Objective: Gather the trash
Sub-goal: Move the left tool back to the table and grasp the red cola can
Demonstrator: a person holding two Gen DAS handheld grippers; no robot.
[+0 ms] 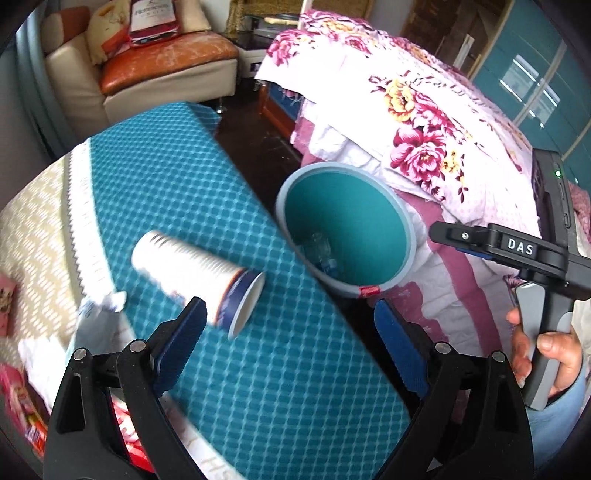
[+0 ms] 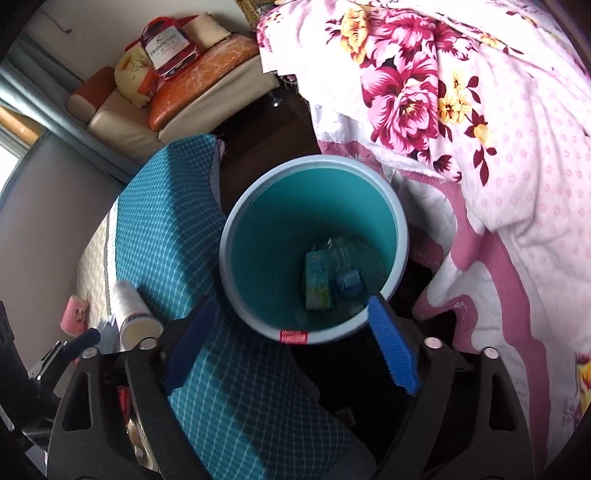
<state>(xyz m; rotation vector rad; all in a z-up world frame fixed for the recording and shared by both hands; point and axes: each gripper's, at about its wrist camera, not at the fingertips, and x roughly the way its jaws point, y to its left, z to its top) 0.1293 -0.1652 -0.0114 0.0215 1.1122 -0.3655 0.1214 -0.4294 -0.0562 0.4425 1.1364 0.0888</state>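
Bin (image 2: 236, 236) holds a carton (image 2: 317, 284); paper cup (image 1: 199, 277) beside it remains. Your left hand-held gripper (image 1: 288, 347) and right hand-held gripper (image 2: 291, 343) gape wide, empty.

Teal diamond-pattern cloth (image 1: 236, 236) is covering the surface, with beige patterned fabric (image 1: 33, 236) lying beside it. Floral quilt (image 1: 424, 122) is hanging off the bed at right. Cream sofa (image 1: 155, 85) with orange cushion (image 1: 166, 59) is sitting at the back, a red-and-white bag (image 1: 153, 18) resting on it. Dark floor (image 1: 255, 155) is showing between.
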